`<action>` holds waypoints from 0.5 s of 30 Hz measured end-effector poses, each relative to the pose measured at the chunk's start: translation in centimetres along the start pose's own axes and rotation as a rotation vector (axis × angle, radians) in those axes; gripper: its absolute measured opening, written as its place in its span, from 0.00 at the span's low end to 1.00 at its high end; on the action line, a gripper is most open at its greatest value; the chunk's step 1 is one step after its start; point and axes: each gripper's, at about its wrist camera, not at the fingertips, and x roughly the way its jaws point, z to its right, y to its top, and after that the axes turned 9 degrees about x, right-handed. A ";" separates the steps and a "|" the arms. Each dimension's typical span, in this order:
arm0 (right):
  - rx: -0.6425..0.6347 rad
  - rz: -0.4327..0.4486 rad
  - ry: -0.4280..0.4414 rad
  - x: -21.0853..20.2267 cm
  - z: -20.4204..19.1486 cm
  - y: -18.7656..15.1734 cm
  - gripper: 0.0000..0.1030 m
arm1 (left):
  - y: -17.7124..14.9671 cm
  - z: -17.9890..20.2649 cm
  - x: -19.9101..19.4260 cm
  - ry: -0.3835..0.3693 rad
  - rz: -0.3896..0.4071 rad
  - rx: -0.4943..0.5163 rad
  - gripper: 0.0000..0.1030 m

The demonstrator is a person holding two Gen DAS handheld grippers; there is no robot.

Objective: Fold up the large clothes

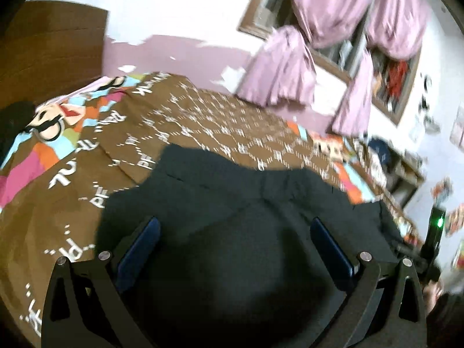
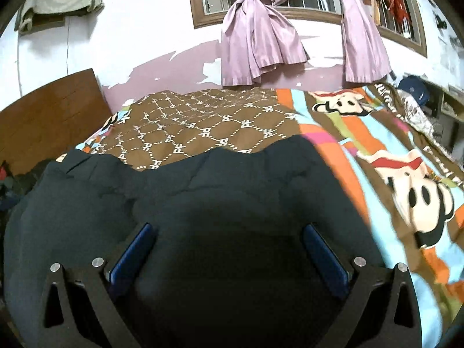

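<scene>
Left wrist view: left gripper (image 1: 232, 232) over a dark garment (image 1: 232, 191), blue-padded fingers (image 1: 142, 249) spread wide, nothing between them, cloth filling the gap below. Garment spread flat on a bed cover (image 1: 203, 116), brown with white dashed lattice and letter marks, bright cartoon panels along its edges. Far hem of the garment wavy, lying across the brown middle of the cover. Wooden headboard (image 1: 49, 46) at upper left. Lilac curtains (image 1: 290, 69) knotted and hanging before a framed window (image 1: 342, 66) on the far wall, paint on the wall patchy. Second handheld device with a green light (image 1: 435, 232) at the right edge, just past the garment's right side. Picture smeared, fine detail lost. Right wrist view: right gripper (image 2: 229, 232) likewise above the dark garment (image 2: 232, 185), blue fingers (image 2: 136, 249) wide apart, empty, fabric under them. Whether the pads touch the cloth cannot be told. Garment reaching from the left edge to the cartoon-printed band of the bed cover (image 2: 406, 191) on the right. Headboard (image 2: 49, 110) left, curtains (image 2: 258, 43) straight ahead, grey cloth (image 2: 63, 0) hung high on the wall at upper left.
</scene>
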 end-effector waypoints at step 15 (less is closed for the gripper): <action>0.272 -0.136 0.026 1.2 10.9 -0.2 1.00 | -1.5 -9.1 1.7 -0.010 -0.227 -0.239 0.99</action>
